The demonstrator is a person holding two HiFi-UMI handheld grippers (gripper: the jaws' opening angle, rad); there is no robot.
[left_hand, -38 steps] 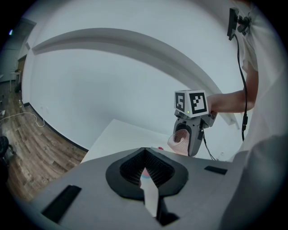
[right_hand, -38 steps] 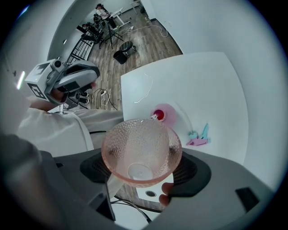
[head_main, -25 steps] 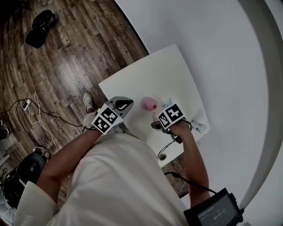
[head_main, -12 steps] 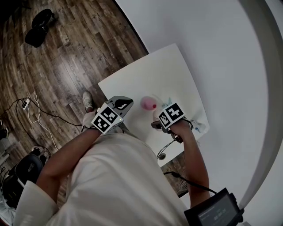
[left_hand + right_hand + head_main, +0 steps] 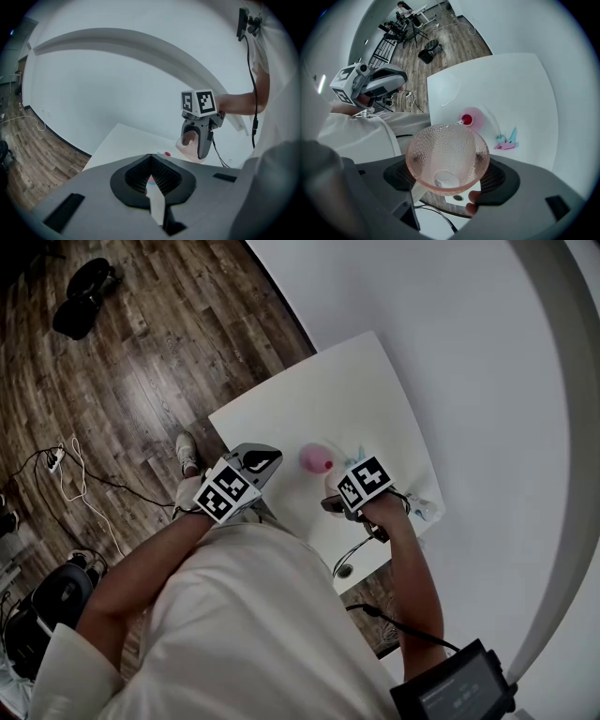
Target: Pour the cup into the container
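Note:
My right gripper [image 5: 447,164] is shut on a pink dimpled glass cup [image 5: 447,157], whose mouth faces the camera and which looks empty. Beyond the cup, a low pink container [image 5: 471,117] with a red ball [image 5: 467,119] in it sits on the white table [image 5: 511,89]. In the head view the container [image 5: 315,459] lies just left of the right gripper [image 5: 334,503]. My left gripper [image 5: 255,465] hovers at the table's near left edge, shut with nothing in it. From the left gripper view the right gripper [image 5: 200,140] hangs over the table with the cup [image 5: 187,139].
A small teal and pink object [image 5: 507,141] lies on the table to the right of the container. The table stands against a white curved wall [image 5: 450,352]. Cables [image 5: 75,479] and dark gear [image 5: 82,298] lie on the wooden floor to the left.
The right gripper with the cup has shifted only a touch. The left gripper and the container have stayed put.

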